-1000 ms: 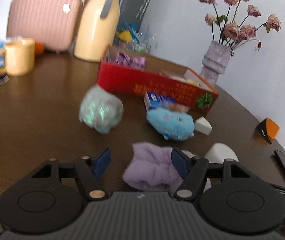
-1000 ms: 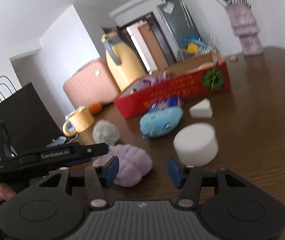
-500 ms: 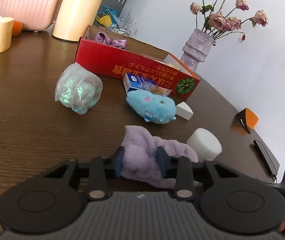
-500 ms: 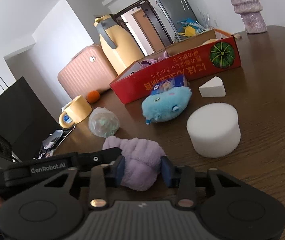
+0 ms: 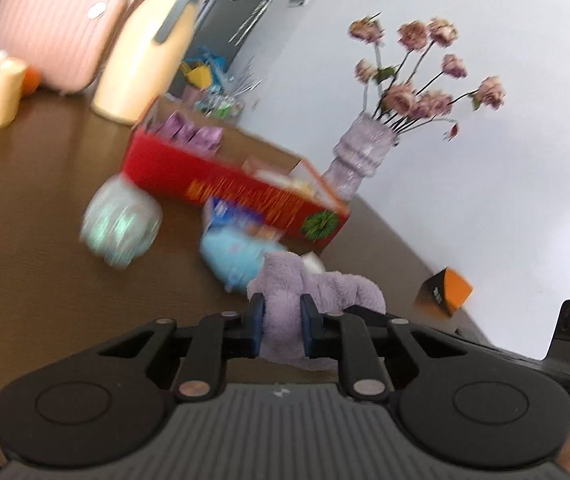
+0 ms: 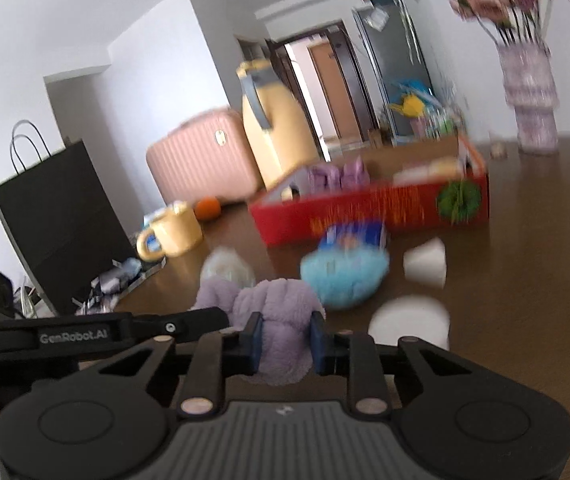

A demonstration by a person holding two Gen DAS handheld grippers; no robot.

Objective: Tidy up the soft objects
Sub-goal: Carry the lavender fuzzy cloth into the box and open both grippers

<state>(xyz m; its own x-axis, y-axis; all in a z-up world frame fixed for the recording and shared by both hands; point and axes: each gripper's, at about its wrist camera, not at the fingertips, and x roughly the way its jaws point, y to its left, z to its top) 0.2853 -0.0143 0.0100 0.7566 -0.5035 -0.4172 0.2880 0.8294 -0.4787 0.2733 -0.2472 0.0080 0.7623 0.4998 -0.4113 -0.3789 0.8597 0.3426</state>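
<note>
A fluffy purple cloth (image 5: 317,288) is held by both grippers above the brown table (image 5: 25,208). My left gripper (image 5: 283,316) is shut on one end of it. My right gripper (image 6: 285,330) is shut on the other end of the purple cloth (image 6: 273,304). A blue plush toy (image 5: 237,256) lies just beyond it, also in the right wrist view (image 6: 345,276). A red cardboard box (image 5: 229,188) with items inside stands behind, also in the right wrist view (image 6: 369,208). A wrapped greenish ball (image 5: 121,224) lies left of the plush.
A white foam cylinder (image 6: 409,320) and a white wedge (image 6: 425,266) lie right of the cloth. A yellow mug (image 6: 173,230), yellow jug (image 6: 273,132), pink suitcase (image 6: 201,160), black bag (image 6: 61,220) and flower vase (image 5: 361,156) stand around. An orange-black box (image 5: 445,292) sits at the table's right edge.
Both grippers closed on the purple cloth and have lifted it off the table. The views are now blurred from motion.
</note>
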